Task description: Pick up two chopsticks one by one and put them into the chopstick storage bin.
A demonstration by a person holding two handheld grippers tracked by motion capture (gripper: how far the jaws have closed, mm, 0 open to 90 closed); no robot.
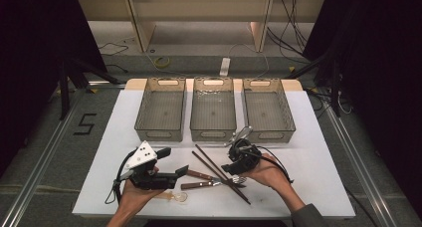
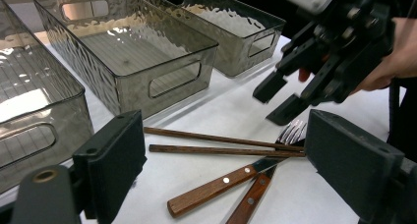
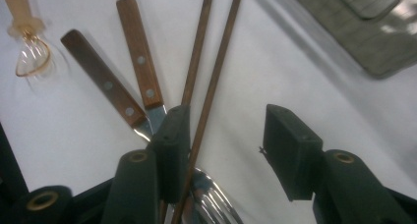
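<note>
Two dark wooden chopsticks lie crossed over a wooden-handled knife and a wooden-handled fork near the table's front. My right gripper points down over the fork's tines, open about halfway. In the right gripper view one chopstick runs between the jaws, close along the left one, and the other chopstick ends at that jaw's tip. My left gripper hovers just left of the cutlery, wide open, empty and facing it. In the left gripper view the handles lie ahead of my left gripper, with the right gripper above the tines.
Three grey see-through baskets stand side by side behind the cutlery. A clear plastic spoon lies near the front edge under my left hand. Bare white tabletop stretches to the right.
</note>
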